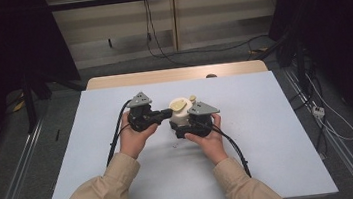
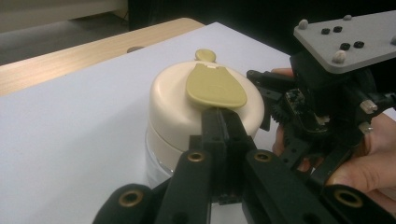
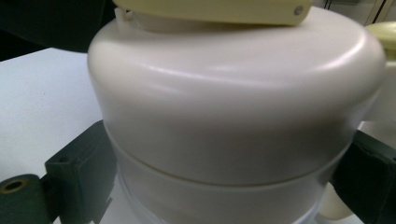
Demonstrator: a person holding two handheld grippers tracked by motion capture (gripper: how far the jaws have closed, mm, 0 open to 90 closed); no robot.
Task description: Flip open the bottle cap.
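White counter [image 1: 124,186] stretches across a dim room strung with cables. At left, the left gripper [image 2: 223,116] has its jaws pressed together, tips touching the olive flip tab [image 2: 215,87] on the cream lid [image 2: 173,105] of a small jar [image 1: 180,113] at the counter's middle. At right, the right gripper [image 1: 188,129] has its jaws clamped on the jar's sides, just below the lid.
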